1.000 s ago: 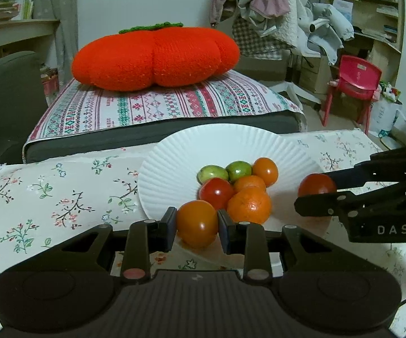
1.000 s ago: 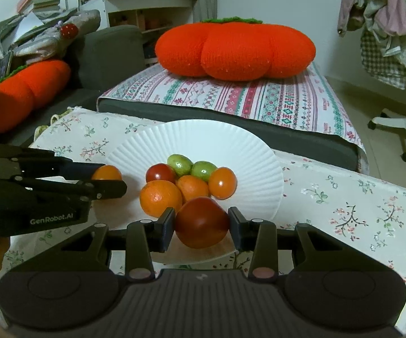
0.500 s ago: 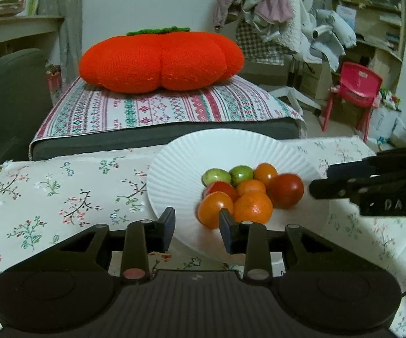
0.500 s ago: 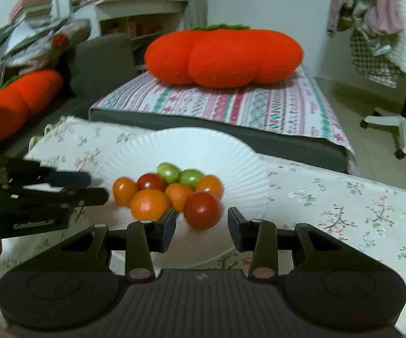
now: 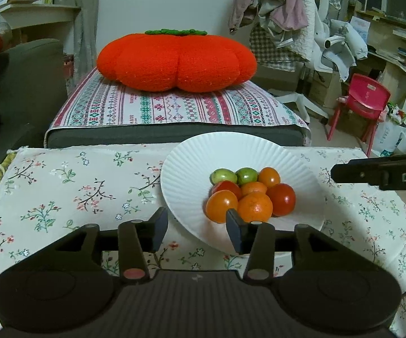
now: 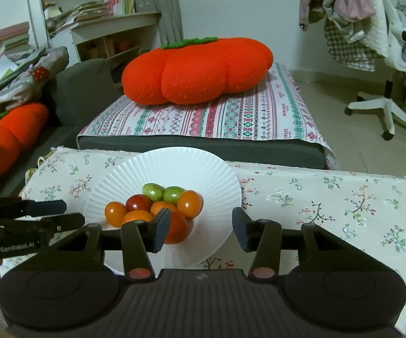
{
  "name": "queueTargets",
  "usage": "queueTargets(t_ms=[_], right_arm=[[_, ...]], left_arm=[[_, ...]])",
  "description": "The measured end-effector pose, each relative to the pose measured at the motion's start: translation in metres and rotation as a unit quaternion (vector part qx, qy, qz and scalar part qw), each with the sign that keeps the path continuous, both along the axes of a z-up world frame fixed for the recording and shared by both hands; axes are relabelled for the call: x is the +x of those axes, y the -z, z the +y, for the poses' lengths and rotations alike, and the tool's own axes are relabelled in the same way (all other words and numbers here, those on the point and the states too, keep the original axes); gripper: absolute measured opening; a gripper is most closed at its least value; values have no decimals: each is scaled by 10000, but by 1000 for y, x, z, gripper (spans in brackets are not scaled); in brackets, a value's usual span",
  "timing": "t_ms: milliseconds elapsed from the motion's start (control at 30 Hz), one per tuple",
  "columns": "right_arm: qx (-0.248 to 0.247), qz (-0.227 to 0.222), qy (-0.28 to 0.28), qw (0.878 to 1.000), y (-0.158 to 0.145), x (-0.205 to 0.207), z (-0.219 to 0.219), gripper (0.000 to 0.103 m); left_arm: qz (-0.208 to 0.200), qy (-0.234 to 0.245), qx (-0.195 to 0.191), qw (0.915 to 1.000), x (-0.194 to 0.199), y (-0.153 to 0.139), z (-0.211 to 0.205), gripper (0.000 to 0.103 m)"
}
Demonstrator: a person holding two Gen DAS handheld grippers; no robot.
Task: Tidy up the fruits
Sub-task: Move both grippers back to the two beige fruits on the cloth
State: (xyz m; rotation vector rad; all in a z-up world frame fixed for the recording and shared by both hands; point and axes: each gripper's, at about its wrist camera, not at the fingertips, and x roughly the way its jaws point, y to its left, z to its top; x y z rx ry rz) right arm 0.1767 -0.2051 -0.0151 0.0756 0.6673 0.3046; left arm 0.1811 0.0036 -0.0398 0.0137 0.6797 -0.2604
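1. While both tools hang above the flowered tablecloth [image 5: 62, 191], the left gripper [image 5: 197, 229] has its fingers spread wide with nothing between them; its gap frames the near-left rim of the white paper plate [image 5: 191, 169].
2. At about 1 o'clock from that gap, seven fruits sit bunched together on the plate, each touching its neighbours.
3. Read from the left in the left wrist view, the near row is an orange tomato [image 5: 221, 205], a tangerine [image 5: 255, 207] and a red tomato [image 5: 281, 198].
4. Behind them come a second red tomato [image 5: 225, 187], mostly hidden, and a smaller tangerine [image 5: 253, 187].
5. At the 12 o'clock end of the cluster lie two green fruits [image 5: 235, 176] side by side, with a small orange tomato [image 5: 269, 177] just to their right.
6. At 3 o'clock in the same view, the right gripper [image 5: 380, 173] reaches in side-on, well clear of the fruit.
7. Seen through its own camera, the right gripper [image 6: 201, 229] is likewise parted wide and holds nothing; its left finger [image 6: 160, 231] overlaps the red tomato in the picture, though I cannot tell whether they touch.
8. Beyond the table, at 12 o'clock, a big orange pumpkin cushion [image 5: 176, 59] rests on a striped cover [image 5: 174, 109].
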Motion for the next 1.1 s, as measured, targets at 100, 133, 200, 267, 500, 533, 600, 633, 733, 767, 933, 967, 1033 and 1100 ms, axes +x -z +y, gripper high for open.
queueTargets(t_ms=[100, 133, 200, 267, 500, 533, 600, 633, 733, 767, 933, 967, 1033, 1100], right_arm=[[128, 93, 11, 9999, -4, -2, -5, 49], [168, 124, 5, 9998, -5, -3, -6, 54], [249, 174, -44, 9995, -7, -6, -7, 67], [304, 226, -147, 9992, -9, -10, -5, 79], [426, 416, -574, 9966, -15, -21, 6, 91], [439, 444, -584, 9963, -16, -23, 7, 92], [492, 516, -587, 9957, -18, -28, 7, 93], [491, 551, -573, 9956, -18, -30, 6, 93], [361, 593, -555, 9960, -17, -34, 6, 94], [337, 602, -545, 9961, -16, -34, 6, 94], [317, 747, -369, 9960, -8, -29, 4, 93], [261, 749, -363, 9962, -6, -29, 5, 93], [194, 749, -367, 9963, -5, -30, 6, 92], [185, 749, -397, 9962, -4, -32, 7, 91]], left_arm=[[33, -44, -40, 10000, -2, -2, 2, 35], [46, -57, -41, 10000, -2, -3, 2, 36], [70, -94, 15, 9999, -5, -4, 1, 44], [78, -168, 143, 9997, -8, -5, -1, 56], [-47, -121, 497, 9987, -24, -10, -8, 77], [-18, -84, 549, 9985, -27, -9, -10, 77], [57, 18, 595, 9982, -33, -7, -14, 77], [90, 79, 595, 9982, -37, -5, -17, 77], [175, 323, 574, 9977, -49, -1, -25, 77], [230, 439, 542, 9973, -52, 2, -28, 77], [607, 776, 391, 9944, -54, 21, -42, 77], [644, 833, 446, 9934, -54, 25, -45, 75], [716, 933, 514, 9917, -55, 31, -49, 69], [792, 1008, 520, 9904, -56, 37, -52, 61]])
